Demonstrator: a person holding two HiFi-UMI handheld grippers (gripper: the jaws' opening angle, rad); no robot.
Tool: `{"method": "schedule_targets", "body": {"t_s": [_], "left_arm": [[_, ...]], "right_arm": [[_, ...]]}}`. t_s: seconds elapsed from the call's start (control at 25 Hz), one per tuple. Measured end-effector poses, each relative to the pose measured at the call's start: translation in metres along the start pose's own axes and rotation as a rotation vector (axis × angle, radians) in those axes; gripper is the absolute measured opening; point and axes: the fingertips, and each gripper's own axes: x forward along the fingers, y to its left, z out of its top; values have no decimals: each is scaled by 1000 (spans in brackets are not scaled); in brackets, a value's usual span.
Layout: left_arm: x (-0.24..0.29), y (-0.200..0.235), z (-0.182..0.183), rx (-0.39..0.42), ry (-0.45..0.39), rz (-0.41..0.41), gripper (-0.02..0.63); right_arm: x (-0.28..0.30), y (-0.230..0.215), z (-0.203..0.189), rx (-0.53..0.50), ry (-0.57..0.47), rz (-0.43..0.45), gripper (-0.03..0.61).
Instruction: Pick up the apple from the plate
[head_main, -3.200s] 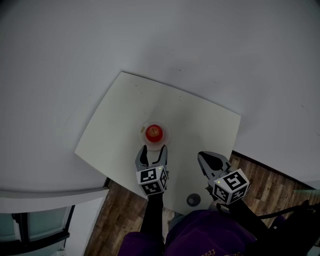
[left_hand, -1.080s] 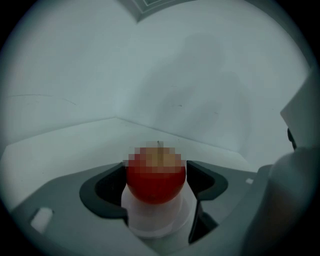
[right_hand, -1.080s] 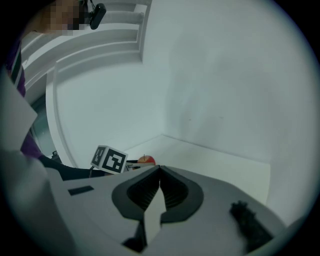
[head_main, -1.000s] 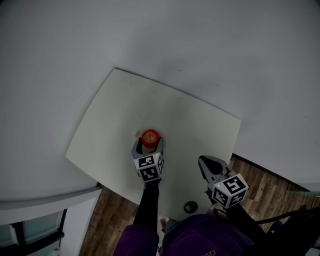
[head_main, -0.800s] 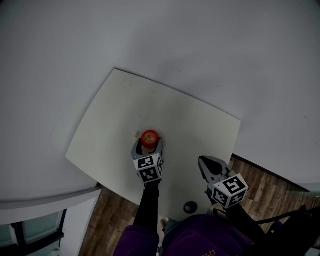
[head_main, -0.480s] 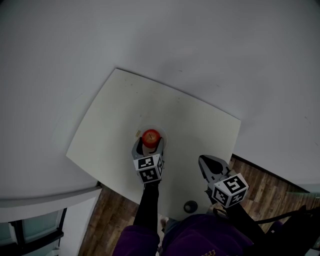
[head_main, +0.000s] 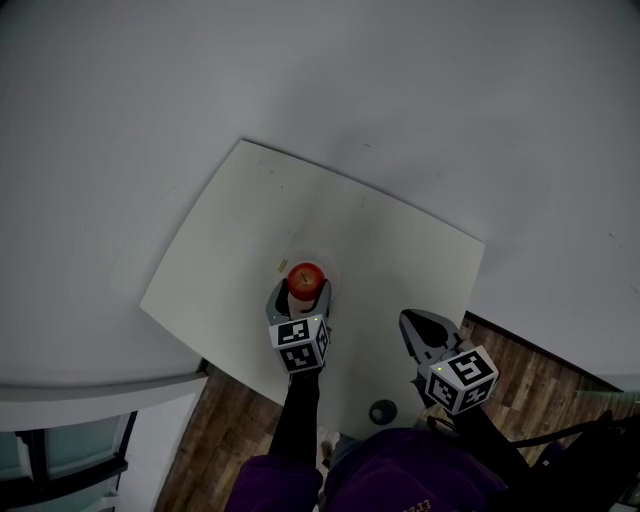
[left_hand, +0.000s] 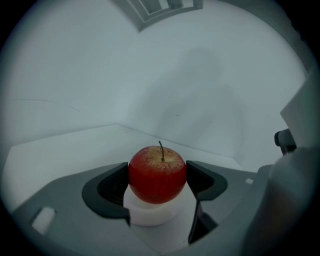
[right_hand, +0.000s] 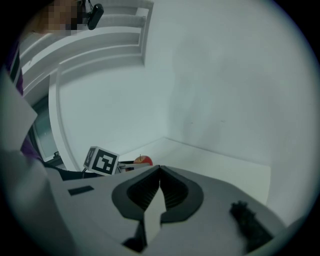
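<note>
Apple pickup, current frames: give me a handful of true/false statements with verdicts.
1. The left gripper has its jaws against both sides of the apple. True.
2. The right gripper holds the apple. False: its jaws are together on nothing, and it hangs off to the side, near the table edge closest to the person.
3. The apple's stem points up. True.
4. The apple lies on the bare table. False: a white plate shows right under it.
5. Both grippers are at the plate. False: only the left one is.
</note>
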Motion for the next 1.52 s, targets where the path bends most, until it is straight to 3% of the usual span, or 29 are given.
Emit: {"method": "schedule_targets", "body": {"t_s": [0.92, 1.52], "left_arm": [[-70, -45, 34, -10, -100, -105, 370], [-116, -64, 40, 2, -151, -114, 370]], "right_arm": [[-22, 23, 10, -32, -50, 39, 11], [-32, 36, 17, -44, -92, 73, 11]]}}
